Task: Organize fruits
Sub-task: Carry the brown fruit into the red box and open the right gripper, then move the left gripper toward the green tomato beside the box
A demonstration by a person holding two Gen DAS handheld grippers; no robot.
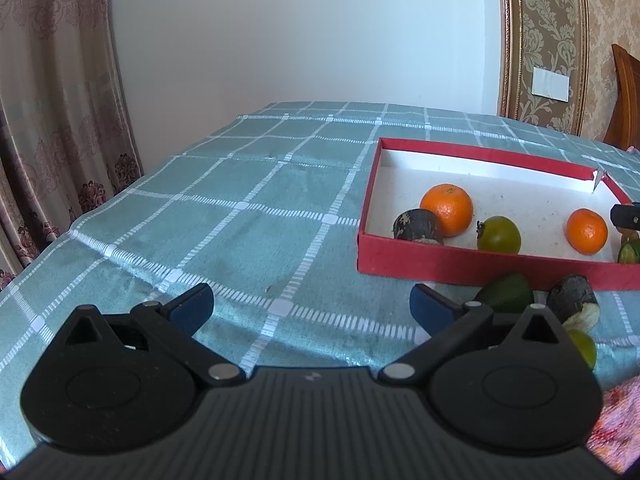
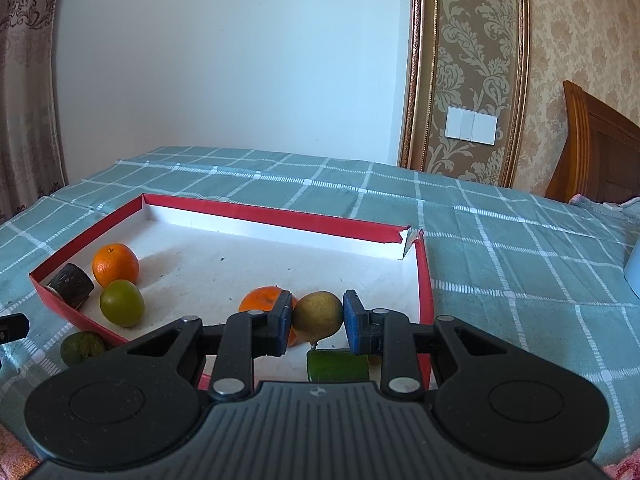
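Observation:
A red box (image 1: 472, 266) with a white floor lies on the checked tablecloth; it also shows in the right wrist view (image 2: 256, 211). In it are two oranges (image 1: 447, 209) (image 1: 586, 230), a green fruit (image 1: 499, 234), a dark fruit piece (image 1: 416, 225) and a green piece (image 2: 337, 365). My right gripper (image 2: 317, 318) is shut on a yellow-brown pear (image 2: 318, 313), held over the box's near right part. My left gripper (image 1: 312, 307) is open and empty over the cloth, left of the box. A green fruit (image 1: 507, 297), a dark piece (image 1: 573, 301) and another green fruit (image 1: 584, 346) lie outside the box's near wall.
The table (image 1: 240, 208) stands against a white wall, with a curtain (image 1: 52, 120) at the left. A wooden headboard (image 2: 600, 152) is at the far right. A pale blue object (image 2: 633, 268) sits at the right edge. A pink patterned cloth (image 1: 616, 420) lies at the near edge.

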